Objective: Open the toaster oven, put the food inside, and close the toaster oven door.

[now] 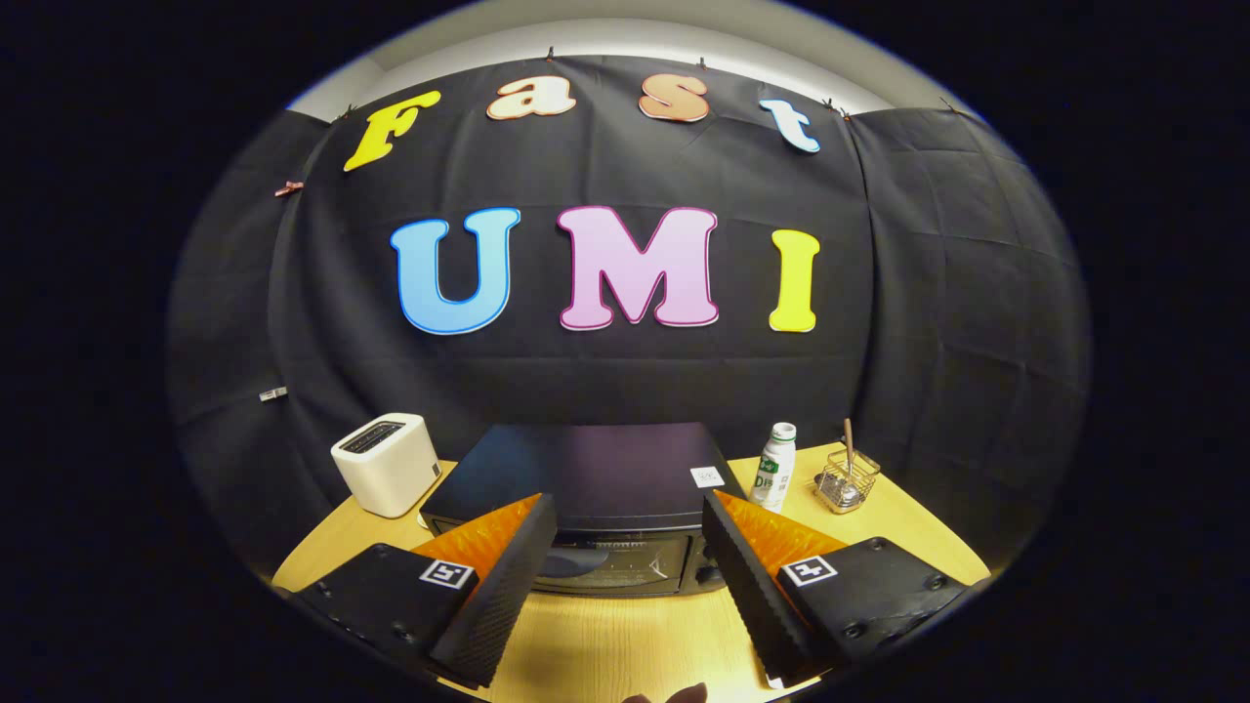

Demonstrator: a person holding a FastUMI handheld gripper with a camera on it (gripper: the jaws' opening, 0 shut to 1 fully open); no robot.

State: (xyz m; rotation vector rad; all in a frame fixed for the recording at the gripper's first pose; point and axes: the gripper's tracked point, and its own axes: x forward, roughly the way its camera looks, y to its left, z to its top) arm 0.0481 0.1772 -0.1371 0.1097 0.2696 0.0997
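Two fingers of the tool spread apart, gripping nothing. Toaster oven sits just ahead on the table, door closed. White toaster far left, bottle far right.

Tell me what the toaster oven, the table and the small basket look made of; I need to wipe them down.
Toaster oven: likely dark painted metal, matte top with soft sheen; glass-looking door. Table: pale wood or laminate, grain visible. Basket: thin shiny wire mesh. The gripper is open, its fingers framing the oven.
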